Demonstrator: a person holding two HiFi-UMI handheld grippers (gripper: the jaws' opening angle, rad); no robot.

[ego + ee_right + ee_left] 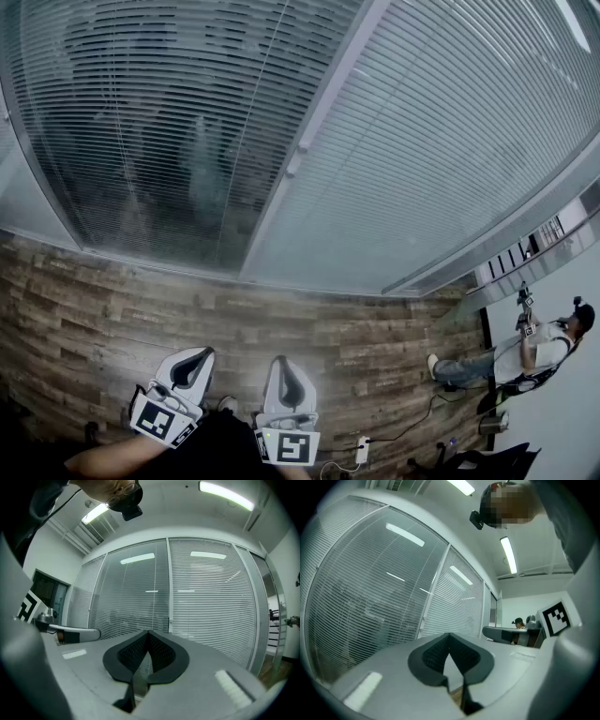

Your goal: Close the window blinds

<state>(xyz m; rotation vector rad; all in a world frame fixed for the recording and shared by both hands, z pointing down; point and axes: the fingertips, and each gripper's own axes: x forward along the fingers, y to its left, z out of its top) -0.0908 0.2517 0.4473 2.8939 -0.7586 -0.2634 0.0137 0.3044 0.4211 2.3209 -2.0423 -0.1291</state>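
The window blinds fill the upper part of the head view. In the left panel (159, 122) the slats stand partly open and look dark and see-through. The right panel (450, 141) is white and opaque. A white mullion (323, 108) with a small knob (302, 148) divides them. My left gripper (192, 361) and right gripper (284, 370) are low over the wooden floor, well short of the glass. Both are shut with nothing between the jaws. The left gripper view has its shut tips (450, 639) aimed at the blinds (370, 597). The right gripper view has its tips (148, 634) below the mullion (168, 583).
Wood-plank floor (112, 309) runs up to the window base. A power strip with cable (362, 450) lies at the lower right. Another person (525, 352) holding grippers is by the far right wall. A dark chair (487, 461) is in the bottom right corner.
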